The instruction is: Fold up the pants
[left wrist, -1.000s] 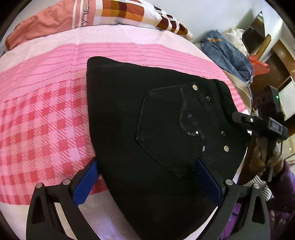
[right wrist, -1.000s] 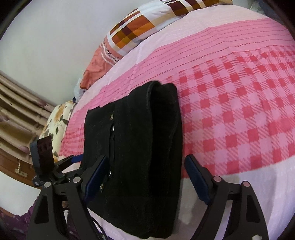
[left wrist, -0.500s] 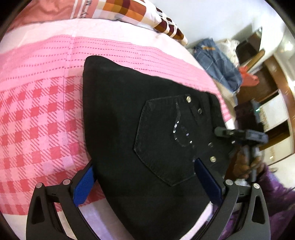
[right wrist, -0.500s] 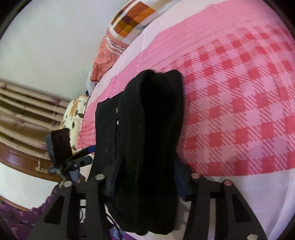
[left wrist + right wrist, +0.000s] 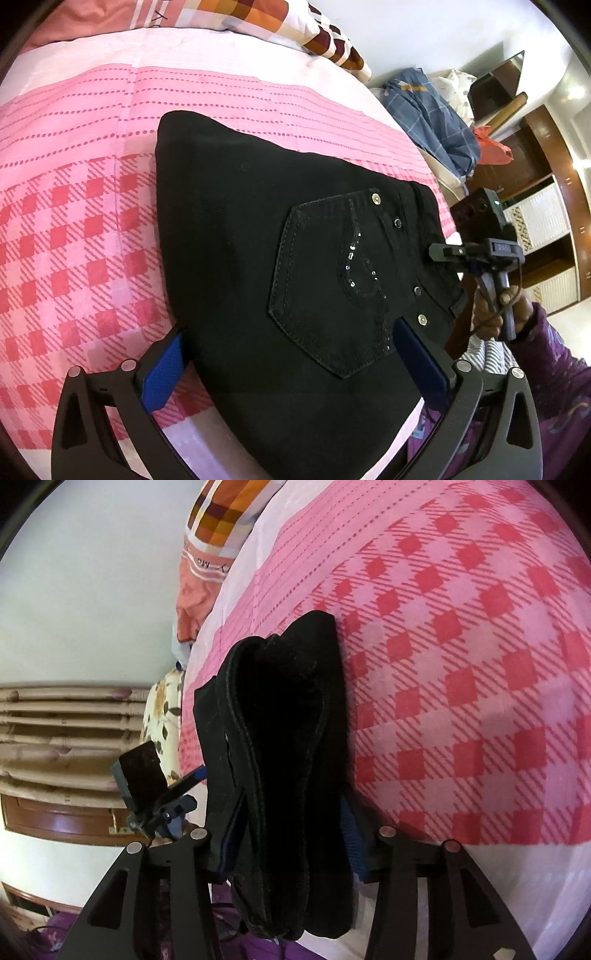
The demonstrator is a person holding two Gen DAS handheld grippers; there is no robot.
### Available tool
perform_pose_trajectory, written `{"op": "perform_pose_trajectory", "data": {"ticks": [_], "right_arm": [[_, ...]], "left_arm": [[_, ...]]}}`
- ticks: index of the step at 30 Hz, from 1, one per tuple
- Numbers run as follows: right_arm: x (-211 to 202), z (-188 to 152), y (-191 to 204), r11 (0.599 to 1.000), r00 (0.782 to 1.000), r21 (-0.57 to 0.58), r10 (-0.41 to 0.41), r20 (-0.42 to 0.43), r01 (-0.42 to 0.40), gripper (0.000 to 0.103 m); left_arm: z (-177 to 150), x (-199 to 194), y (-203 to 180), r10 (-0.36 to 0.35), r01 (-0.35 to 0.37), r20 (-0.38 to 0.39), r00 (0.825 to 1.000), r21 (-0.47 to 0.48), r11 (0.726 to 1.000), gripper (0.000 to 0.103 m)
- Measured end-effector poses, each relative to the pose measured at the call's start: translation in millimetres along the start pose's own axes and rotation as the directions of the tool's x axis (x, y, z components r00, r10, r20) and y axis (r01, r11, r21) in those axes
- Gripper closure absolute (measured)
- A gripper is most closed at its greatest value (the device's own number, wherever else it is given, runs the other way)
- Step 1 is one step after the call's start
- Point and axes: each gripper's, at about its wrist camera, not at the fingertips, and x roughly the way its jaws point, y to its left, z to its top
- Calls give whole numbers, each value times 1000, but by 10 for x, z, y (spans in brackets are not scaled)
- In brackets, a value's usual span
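Observation:
Folded black pants lie on the pink checked bed sheet, back pocket with sequins facing up. My left gripper hovers open over the near end, its blue pads wide apart on either side of the cloth. In the right wrist view my right gripper is shut on the thick bundled edge of the pants, which bulges up between its pads. From the left wrist view the right gripper sits at the waistband side, held by a hand.
A checked orange and brown pillow lies at the head of the bed. A heap of blue clothing and wooden cupboards stand beyond the bed's right edge. The left gripper shows past the bed's edge in the right wrist view.
My right gripper's jaws came together on the pants' edge and the gripper rolled, bunching the cloth up between them. The left gripper stayed open and shifted slightly.

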Motion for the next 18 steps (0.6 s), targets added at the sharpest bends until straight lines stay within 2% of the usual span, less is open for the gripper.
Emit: {"op": "perform_pose_trajectory", "data": {"ticks": [2,4,5,6,7,8,10,12,18], "right_arm": [[4,-20,32,999,999,-34,-37,17,37,71],[26,-17,78,996,998,-60,-57,32,59,73],[36,-15,116,994,996,-76,-75,38,78,74],[39,-14,157,991,995,-95,-88,43,91,75],[39,-17,197,990,995,-108,-83,48,87,77],[33,-20,222,991,996,-112,-66,53,72,78],[22,-17,264,992,997,-117,-47,53,53,78],[-8,-30,311,992,998,-126,-10,66,18,79],[-29,-49,482,989,995,-143,42,95,-28,79]], "left_arm": [[-14,45,-82,37,-37,6,999,33,999,1],[-14,88,-168,64,-64,14,998,54,996,6],[-9,85,-187,72,-73,18,997,61,995,24],[1,67,-182,92,-93,25,995,59,994,49],[15,39,-136,102,-104,31,994,40,994,62],[31,-2,-63,74,-74,40,996,2,997,71],[24,-32,-7,53,-52,53,997,-19,998,73],[6,-22,-57,80,-81,63,995,7,997,74],[-14,-99,-66,73,-72,108,991,-8,997,78]]}}
